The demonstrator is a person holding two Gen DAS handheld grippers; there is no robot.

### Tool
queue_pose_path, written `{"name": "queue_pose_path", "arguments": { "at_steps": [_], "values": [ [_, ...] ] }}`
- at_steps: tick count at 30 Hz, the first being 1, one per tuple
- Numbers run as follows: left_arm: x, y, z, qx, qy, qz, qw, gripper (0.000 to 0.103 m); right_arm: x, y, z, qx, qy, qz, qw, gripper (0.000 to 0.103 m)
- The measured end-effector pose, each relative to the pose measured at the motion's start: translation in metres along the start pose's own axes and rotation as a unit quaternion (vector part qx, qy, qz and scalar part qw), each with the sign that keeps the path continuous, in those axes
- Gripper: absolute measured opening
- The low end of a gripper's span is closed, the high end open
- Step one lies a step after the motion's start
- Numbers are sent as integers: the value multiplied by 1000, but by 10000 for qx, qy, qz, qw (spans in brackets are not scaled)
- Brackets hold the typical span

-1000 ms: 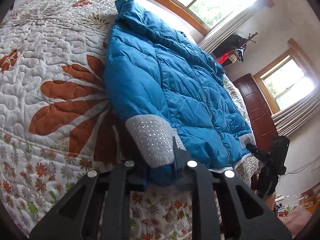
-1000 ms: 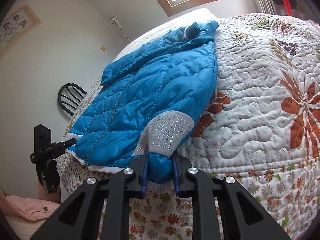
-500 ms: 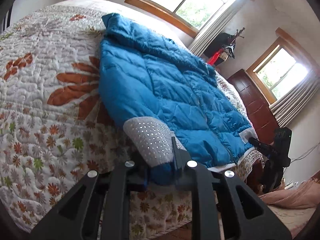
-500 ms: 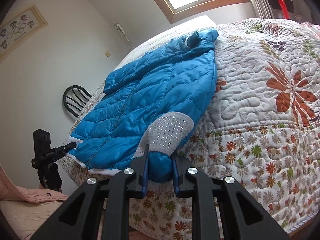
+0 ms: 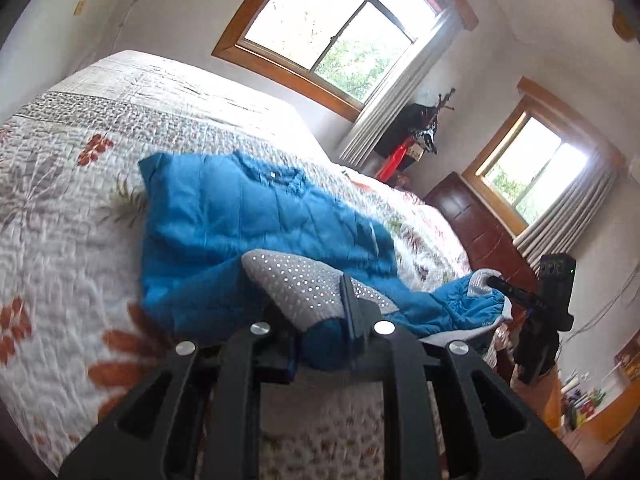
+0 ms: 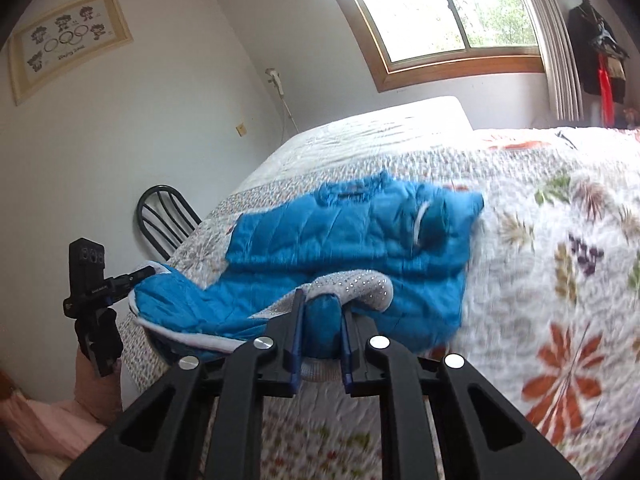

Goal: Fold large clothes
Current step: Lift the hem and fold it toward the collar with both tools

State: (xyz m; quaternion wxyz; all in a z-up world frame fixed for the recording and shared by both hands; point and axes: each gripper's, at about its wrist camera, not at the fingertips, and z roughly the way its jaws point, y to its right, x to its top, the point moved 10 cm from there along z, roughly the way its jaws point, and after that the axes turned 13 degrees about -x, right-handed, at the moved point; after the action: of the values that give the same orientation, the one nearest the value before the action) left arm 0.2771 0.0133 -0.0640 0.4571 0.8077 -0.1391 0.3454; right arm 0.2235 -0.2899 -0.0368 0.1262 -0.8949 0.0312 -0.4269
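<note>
A blue puffer jacket [image 5: 240, 220] lies on the floral quilt [image 5: 72, 248], its collar toward the window. My left gripper [image 5: 316, 312] is shut on one hem corner, where the grey dotted lining [image 5: 304, 284] shows turned up. In the right wrist view my right gripper [image 6: 322, 308] grips the other hem corner of the jacket [image 6: 340, 232], its jaws closing tighter on the fabric. Both corners hang lifted above the bed's near edge. Each view shows the other gripper: the right gripper [image 5: 494, 280] and the left gripper [image 6: 146, 271], each pinching the hem.
The quilt [image 6: 540, 260] spreads wide to either side of the jacket. A dark chair [image 6: 160, 216] stands beside the bed. A dark wooden cabinet [image 5: 480, 232] and a coat rack [image 5: 424, 136] stand by the windows. A hand [image 6: 94, 380] carries the left gripper.
Both grippers have risen with the hem corners. The jacket's lower half has come up off the quilt and bunched toward the collar, so the jacket looks shorter.
</note>
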Motion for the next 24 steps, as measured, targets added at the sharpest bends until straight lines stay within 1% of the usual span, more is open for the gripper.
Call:
{"name": "queue_pose_path", "arguments": {
  "at_steps": [2, 6, 8, 12, 16, 18, 21, 24],
  "values": [
    [29, -6, 13, 2, 35, -97, 9999, 16, 27, 1, 13, -60, -89, 5, 9999, 14],
    [79, -18, 44, 171, 83, -58, 9998, 16, 73, 11, 48, -219, -296, 133, 9992, 14],
    [101, -29, 61, 222, 92, -187, 9995, 16, 90, 19, 70, -284, -431, 243, 9984, 14],
    [134, -57, 94, 394, 135, -336, 9986, 16, 113, 38, 113, -335, -654, 474, 9962, 14],
    [154, -96, 124, 621, 106, -623, 9961, 16, 130, 57, 161, -414, -918, 710, 9924, 14],
    [158, -119, 138, 787, 65, -798, 9937, 16, 134, 68, 187, -508, -1083, 796, 9896, 14],
    [157, -158, 156, 1090, -37, -1067, 9883, 16, 132, 88, 229, -652, -1391, 966, 9834, 14],
    [148, -195, 175, 1240, -190, -1446, 9815, 16, 123, 103, 266, -669, -1659, 1193, 9766, 14]
  ]
}}
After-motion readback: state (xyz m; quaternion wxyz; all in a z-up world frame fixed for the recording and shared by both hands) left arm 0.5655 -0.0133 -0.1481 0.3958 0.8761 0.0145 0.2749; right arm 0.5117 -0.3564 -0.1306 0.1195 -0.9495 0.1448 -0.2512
